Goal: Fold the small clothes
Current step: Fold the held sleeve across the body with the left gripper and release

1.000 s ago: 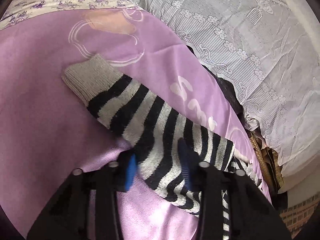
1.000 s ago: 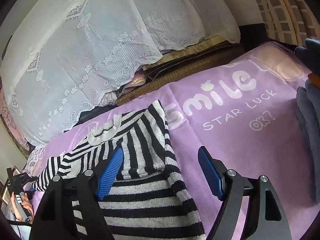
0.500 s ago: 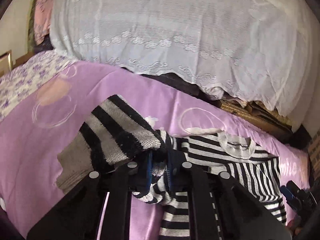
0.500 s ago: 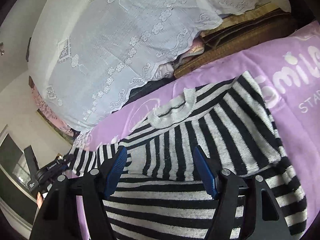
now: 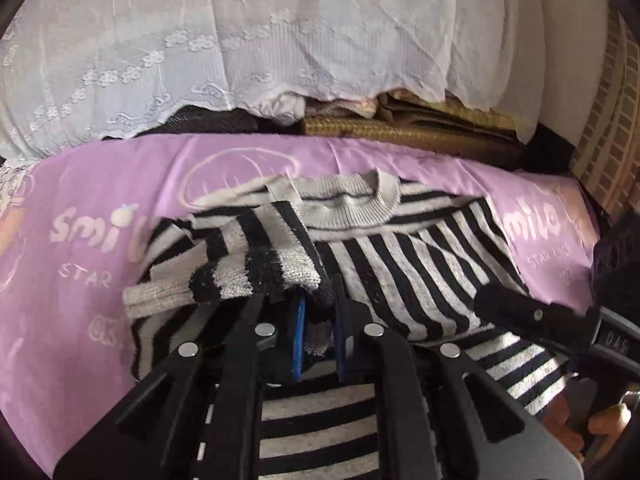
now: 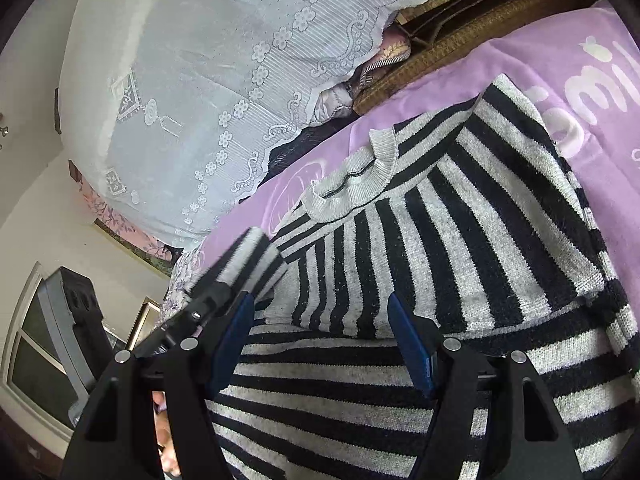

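Observation:
A small black-and-grey striped sweater (image 5: 416, 268) lies on the purple blanket (image 5: 88, 208), grey collar at the far side; it also fills the right wrist view (image 6: 460, 216). My left gripper (image 5: 318, 308) is shut on the sweater's left sleeve (image 5: 256, 256) and holds it, folded over, above the sweater's body. The sleeve and the left gripper also show at the left of the right wrist view (image 6: 244, 264). My right gripper (image 6: 322, 332) is open and empty, low over the sweater's body. It shows at the right edge of the left wrist view (image 5: 532, 316).
A white lace cover (image 5: 248, 32) drapes over a pile behind the blanket, with woven mats (image 5: 400, 128) under its edge. A dark folded item (image 5: 620, 264) sits at the blanket's right end. A window and cabinet (image 6: 60, 340) stand far left.
My left gripper has carried the sleeve rightwards over the sweater's body. My right gripper has moved lower and closer over the sweater, still open.

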{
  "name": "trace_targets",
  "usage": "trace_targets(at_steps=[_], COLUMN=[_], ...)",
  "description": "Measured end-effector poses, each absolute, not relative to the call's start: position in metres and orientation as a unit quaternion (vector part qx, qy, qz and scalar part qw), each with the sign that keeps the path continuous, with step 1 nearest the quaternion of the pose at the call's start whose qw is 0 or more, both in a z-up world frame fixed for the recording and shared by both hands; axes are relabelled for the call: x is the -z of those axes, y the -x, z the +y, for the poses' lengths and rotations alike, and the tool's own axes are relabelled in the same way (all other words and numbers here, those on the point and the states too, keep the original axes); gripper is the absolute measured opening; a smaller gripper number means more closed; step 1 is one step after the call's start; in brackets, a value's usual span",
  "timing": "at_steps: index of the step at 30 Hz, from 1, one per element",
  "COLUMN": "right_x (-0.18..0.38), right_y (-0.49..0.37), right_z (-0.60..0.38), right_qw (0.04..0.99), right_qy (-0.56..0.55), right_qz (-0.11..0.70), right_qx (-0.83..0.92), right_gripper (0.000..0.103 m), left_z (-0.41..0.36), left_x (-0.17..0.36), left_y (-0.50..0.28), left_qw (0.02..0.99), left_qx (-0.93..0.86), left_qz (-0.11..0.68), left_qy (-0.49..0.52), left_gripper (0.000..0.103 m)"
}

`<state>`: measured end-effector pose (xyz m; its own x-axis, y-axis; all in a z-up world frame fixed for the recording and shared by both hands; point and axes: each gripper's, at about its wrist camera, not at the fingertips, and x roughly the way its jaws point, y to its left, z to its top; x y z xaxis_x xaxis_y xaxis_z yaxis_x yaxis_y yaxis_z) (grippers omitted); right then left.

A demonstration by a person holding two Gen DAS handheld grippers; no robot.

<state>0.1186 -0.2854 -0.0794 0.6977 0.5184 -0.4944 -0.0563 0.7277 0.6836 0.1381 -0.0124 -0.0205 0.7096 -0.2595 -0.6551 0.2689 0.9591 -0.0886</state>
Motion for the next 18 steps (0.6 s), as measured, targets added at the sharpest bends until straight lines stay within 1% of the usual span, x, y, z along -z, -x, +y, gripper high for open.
trace_targets(at_steps=[5, 8, 9, 10, 12, 13, 14, 15, 18], right_x=[0.083, 0.084, 0.084, 0.083, 0.081, 0.079, 0.076, 0.074, 0.064], right_y=[-0.122, -0.123, -0.124, -0.124, -0.123, -0.122, -0.121, -0.12, -0.114], right_z=[-0.284, -0.28, -0.278, -0.276, -0.271, -0.269, -0.266, -0.261, -0.245], right_qw=[0.861, 0.866, 0.868, 0.87, 0.877, 0.88, 0.884, 0.888, 0.899], right_qy=[-0.322, -0.306, -0.299, -0.291, -0.272, -0.263, -0.252, -0.24, -0.197], right_qz=[0.358, 0.362, 0.364, 0.366, 0.366, 0.365, 0.364, 0.362, 0.359], right_qx=[-0.163, -0.159, -0.157, -0.155, -0.152, -0.151, -0.151, -0.152, -0.158], right_gripper=[0.07, 0.07, 0.07, 0.07, 0.07, 0.07, 0.07, 0.07, 0.071], left_z=[-0.033, -0.031, -0.029, -0.026, -0.017, -0.012, -0.007, 0.0, 0.029], left_x=[0.06, 0.063, 0.062, 0.06, 0.053, 0.047, 0.04, 0.032, 0.012], left_y=[-0.142, -0.143, -0.142, -0.14, -0.131, -0.125, -0.118, -0.109, -0.09], left_qw=[0.905, 0.901, 0.901, 0.899, 0.903, 0.908, 0.912, 0.916, 0.927], left_qx=[0.154, 0.16, 0.167, 0.175, 0.178, 0.172, 0.167, 0.164, 0.146], left_qz=[0.396, 0.403, 0.401, 0.401, 0.392, 0.382, 0.374, 0.365, 0.346], left_qy=[-0.033, -0.027, -0.019, -0.01, 0.01, 0.013, 0.014, 0.015, 0.011], left_gripper=[0.012, 0.015, 0.02, 0.028, 0.069, 0.077, 0.09, 0.096, 0.099])
